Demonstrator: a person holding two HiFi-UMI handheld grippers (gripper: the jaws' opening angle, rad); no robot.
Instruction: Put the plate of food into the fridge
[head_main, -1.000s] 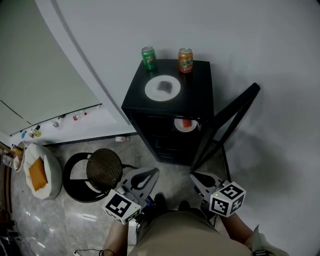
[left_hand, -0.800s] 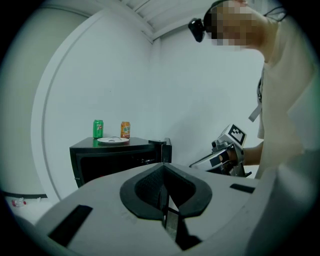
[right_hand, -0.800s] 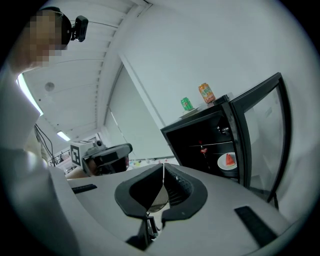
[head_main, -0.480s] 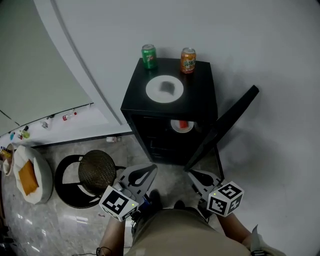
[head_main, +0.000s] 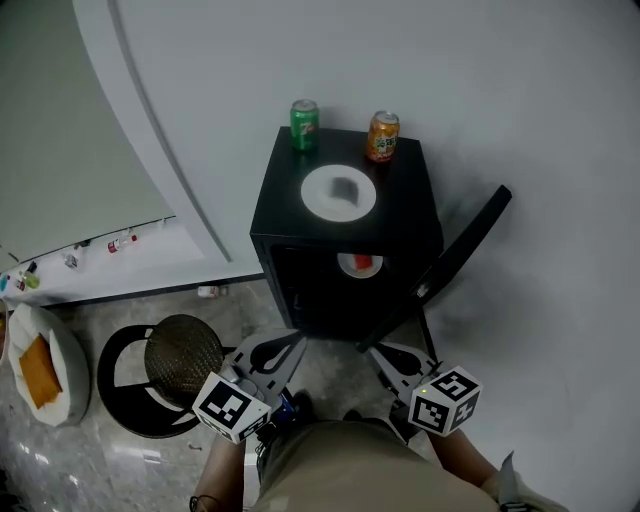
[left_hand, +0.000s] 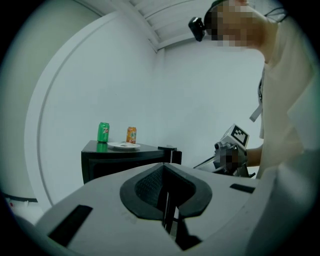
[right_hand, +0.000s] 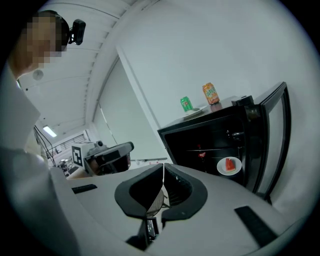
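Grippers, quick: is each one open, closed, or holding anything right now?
Left gripper: closed, nothing between its jaws.
Right gripper: closed, nothing between its jaws.

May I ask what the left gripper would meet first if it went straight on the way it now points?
Probably the black fridge, around its open front; depth is hard to judge.

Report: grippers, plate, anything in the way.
Shut, empty: left gripper, right gripper. In fridge, door open: plate of red food. On top: second plate, green can, orange can. Path clear.
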